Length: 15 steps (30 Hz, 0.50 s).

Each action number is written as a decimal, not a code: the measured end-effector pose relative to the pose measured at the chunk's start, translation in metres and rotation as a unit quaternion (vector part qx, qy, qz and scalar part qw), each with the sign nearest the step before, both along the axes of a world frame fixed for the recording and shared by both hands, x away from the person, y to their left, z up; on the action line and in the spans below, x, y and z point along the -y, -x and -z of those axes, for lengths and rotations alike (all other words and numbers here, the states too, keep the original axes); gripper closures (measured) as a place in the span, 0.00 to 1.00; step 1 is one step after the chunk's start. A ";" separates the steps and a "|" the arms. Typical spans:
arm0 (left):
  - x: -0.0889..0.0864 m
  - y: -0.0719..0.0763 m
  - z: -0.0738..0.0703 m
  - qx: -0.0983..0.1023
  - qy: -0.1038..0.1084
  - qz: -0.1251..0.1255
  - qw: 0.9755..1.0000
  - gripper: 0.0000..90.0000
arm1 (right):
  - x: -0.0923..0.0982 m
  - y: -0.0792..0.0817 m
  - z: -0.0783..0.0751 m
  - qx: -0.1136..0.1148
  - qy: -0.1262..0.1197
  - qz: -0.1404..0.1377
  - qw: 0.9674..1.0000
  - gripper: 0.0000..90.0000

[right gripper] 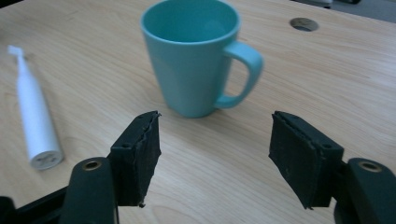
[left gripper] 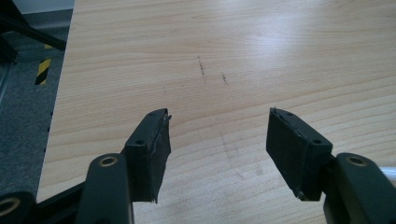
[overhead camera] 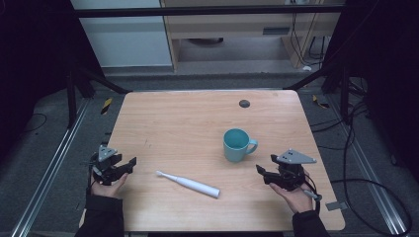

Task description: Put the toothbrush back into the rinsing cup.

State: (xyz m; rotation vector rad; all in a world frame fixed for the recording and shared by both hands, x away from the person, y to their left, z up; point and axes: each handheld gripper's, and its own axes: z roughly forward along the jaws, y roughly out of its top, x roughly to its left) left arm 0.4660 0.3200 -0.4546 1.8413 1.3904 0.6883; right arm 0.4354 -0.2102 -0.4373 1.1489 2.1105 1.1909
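A teal mug (overhead camera: 236,144) stands upright right of the table's middle, handle pointing right; it also rises just ahead of the jaws in the right gripper view (right gripper: 198,56). A white electric toothbrush (overhead camera: 188,183) lies flat in front of it, brush head to the left, and its base end faces the right gripper's camera (right gripper: 33,119). My left gripper (overhead camera: 132,164) rests near the table's left edge, open, over bare wood (left gripper: 217,135). My right gripper (overhead camera: 265,166) sits a short way right of the mug, open and empty (right gripper: 215,140).
The wooden table (overhead camera: 188,118) has a dark round cable hole (overhead camera: 244,103) near its far edge. Metal frame rails and cables run along the floor on both sides. A pale cabinet stands beyond the table.
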 end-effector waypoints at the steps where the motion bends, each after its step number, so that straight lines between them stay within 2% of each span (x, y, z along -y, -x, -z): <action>1: 0.000 0.000 0.000 0.000 -0.001 0.000 1.000 0.44 | -0.006 0.001 -0.001 -0.004 -0.001 -0.013 1.000 0.39; 2: 0.001 0.000 0.000 0.001 0.000 0.000 1.000 0.44 | -0.006 0.001 -0.001 -0.004 -0.001 -0.013 1.000 0.39; 6: 0.001 -0.001 0.000 -0.002 -0.003 0.003 1.000 0.44 | -0.020 0.002 -0.001 -0.012 -0.001 -0.043 0.999 0.41; 9: 0.000 -0.001 0.000 -0.002 -0.002 0.003 1.000 0.44 | -0.035 0.003 0.001 -0.014 0.014 -0.070 0.997 0.42; 15: 0.000 -0.002 0.000 -0.003 -0.002 0.004 1.000 0.45 | -0.052 0.002 0.007 -0.031 0.011 -0.099 0.995 0.42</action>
